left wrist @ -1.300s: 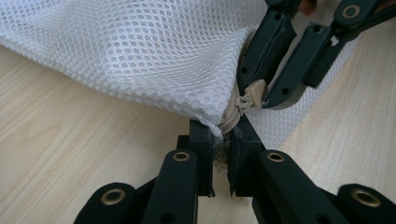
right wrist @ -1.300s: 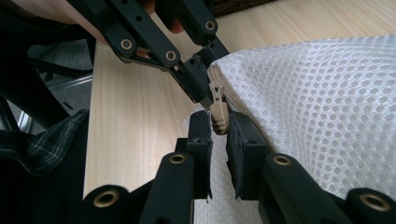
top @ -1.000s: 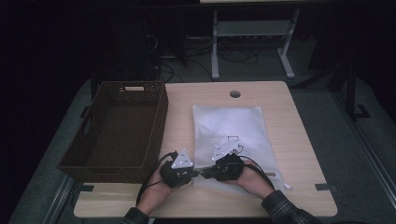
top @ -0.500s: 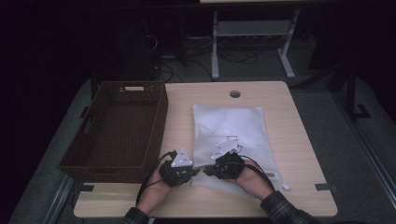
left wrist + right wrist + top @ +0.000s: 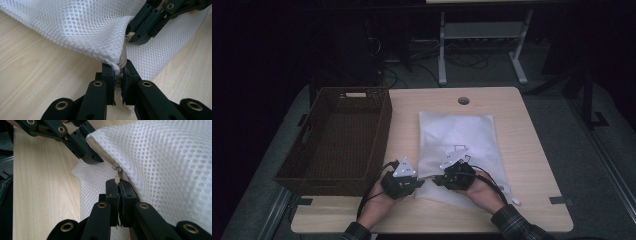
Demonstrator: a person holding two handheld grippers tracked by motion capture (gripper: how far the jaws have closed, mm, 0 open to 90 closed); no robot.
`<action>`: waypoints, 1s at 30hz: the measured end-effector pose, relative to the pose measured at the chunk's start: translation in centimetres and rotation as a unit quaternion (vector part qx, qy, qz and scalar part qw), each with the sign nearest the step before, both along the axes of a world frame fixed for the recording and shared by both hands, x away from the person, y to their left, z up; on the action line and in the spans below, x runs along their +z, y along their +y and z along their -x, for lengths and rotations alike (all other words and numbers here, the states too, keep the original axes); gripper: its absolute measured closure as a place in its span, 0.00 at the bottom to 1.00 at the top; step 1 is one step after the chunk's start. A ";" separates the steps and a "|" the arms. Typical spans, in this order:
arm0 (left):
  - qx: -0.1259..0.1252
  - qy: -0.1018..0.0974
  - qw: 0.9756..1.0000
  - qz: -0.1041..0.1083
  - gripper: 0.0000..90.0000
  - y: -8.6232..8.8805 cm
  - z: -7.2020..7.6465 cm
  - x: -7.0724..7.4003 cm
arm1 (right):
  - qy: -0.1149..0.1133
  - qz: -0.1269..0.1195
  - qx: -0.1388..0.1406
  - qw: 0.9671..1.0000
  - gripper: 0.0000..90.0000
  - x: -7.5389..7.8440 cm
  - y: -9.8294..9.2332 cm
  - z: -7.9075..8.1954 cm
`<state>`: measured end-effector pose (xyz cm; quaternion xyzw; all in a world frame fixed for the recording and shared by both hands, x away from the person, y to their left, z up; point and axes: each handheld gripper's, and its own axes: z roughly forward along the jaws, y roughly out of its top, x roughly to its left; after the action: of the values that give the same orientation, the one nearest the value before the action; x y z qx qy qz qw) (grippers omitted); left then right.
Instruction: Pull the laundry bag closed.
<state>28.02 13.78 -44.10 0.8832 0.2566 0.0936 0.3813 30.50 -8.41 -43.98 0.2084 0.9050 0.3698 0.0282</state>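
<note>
While mesh bag (image 5: 457,135) lies on table (image 5: 522,165) | L gripper (image 5: 119,75) clamps zip edge | R gripper (image 5: 118,185) pinches zip pull (image 5: 116,175)

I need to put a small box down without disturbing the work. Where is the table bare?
Bare wood lies right of the mesh bag, out to the table edge, and in a strip between bag and basket. The far edge around the cable hole is free. The near edge is crowded: both grippers grip the bag there.
</note>
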 end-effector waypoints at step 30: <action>0.013 0.014 1.000 0.017 0.92 0.7 -0.2 0.1 | -0.002 0.010 -0.041 0.999 0.96 -0.1 -2.4 -0.4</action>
<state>28.25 14.51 -44.02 0.8743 0.2747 0.0815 0.3917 30.93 -10.81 -44.08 0.2447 0.8992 0.3597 0.0468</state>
